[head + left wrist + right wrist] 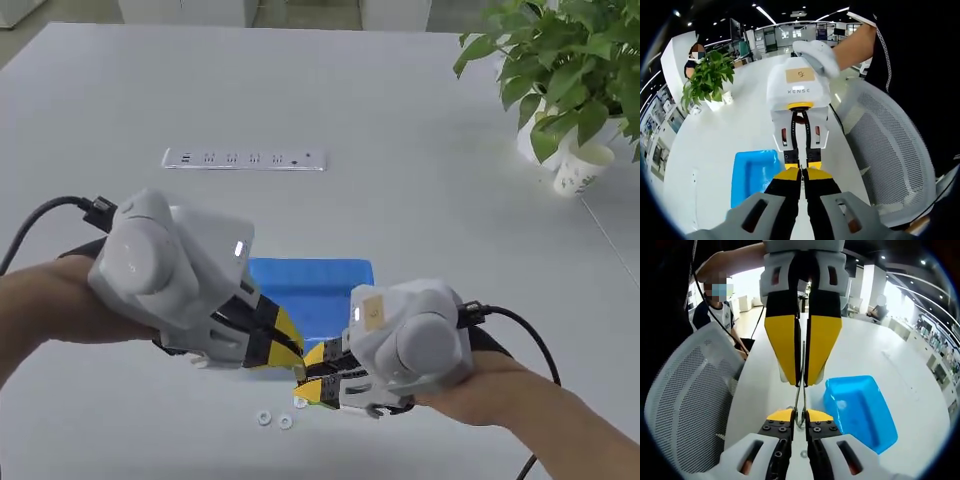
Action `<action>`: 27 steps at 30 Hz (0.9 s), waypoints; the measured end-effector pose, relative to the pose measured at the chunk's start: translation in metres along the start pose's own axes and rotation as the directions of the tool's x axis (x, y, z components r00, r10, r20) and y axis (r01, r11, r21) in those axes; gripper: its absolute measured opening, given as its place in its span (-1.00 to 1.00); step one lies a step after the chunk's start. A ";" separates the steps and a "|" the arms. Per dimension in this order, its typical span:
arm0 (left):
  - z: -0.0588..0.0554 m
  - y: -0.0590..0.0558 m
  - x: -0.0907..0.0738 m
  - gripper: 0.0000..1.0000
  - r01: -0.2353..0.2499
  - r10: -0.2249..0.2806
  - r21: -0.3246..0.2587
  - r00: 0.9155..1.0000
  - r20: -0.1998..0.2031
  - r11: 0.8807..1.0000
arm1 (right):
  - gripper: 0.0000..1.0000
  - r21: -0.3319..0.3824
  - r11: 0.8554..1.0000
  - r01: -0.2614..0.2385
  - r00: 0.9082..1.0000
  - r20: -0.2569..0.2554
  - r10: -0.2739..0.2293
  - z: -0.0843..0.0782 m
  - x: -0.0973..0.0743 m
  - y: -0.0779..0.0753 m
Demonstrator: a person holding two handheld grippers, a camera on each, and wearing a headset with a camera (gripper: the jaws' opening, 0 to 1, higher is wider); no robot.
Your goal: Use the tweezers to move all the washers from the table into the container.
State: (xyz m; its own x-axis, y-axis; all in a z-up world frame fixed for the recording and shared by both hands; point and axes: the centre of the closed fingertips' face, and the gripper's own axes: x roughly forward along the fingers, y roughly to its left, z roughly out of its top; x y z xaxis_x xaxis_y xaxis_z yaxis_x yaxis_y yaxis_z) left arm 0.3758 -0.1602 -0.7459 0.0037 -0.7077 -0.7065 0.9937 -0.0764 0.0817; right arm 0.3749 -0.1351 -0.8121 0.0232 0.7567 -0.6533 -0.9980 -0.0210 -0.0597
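On the white table, the blue container (310, 288) lies just behind both grippers. Three small washers (275, 419) rest on the table in front of them. My left gripper (290, 345) and right gripper (316, 372) meet tip to tip above the washers. Thin metal tweezers (801, 380) run from my right gripper (799, 416) up between the left gripper's yellow fingers (782, 345). In the left gripper view, the tweezers (800, 163) sit pinched in my left gripper (801, 174). Both grippers are shut on them. The container (860, 410) lies to the right below.
A white power strip (245, 160) lies further back on the table. A potted plant (570, 60) and a paper cup (580, 168) stand at the far right. A white mesh chair (890, 150) is by the table edge.
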 end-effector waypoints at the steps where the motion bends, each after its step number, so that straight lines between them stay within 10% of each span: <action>1: 0.000 0.001 0.000 -0.88 0.000 0.000 0.002 1.000 0.000 1.000 | -0.80 -0.002 1.000 0.003 1.000 0.001 -0.003 0.001 -0.001 -0.001; 27: 0.016 0.048 -0.009 -0.88 -0.031 0.031 0.046 1.000 -0.001 0.998 | -0.80 -0.013 0.998 0.057 0.998 0.009 -0.057 0.007 -0.015 -0.057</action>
State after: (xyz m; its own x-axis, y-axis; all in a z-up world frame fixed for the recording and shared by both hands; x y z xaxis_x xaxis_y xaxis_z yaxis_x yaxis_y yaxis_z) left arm 0.4220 -0.1691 -0.7246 0.0342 -0.7090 -0.7044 0.9869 -0.0870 0.1356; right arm 0.4312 -0.1405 -0.7940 0.0792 0.7624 -0.6422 -0.9942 0.0134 -0.1066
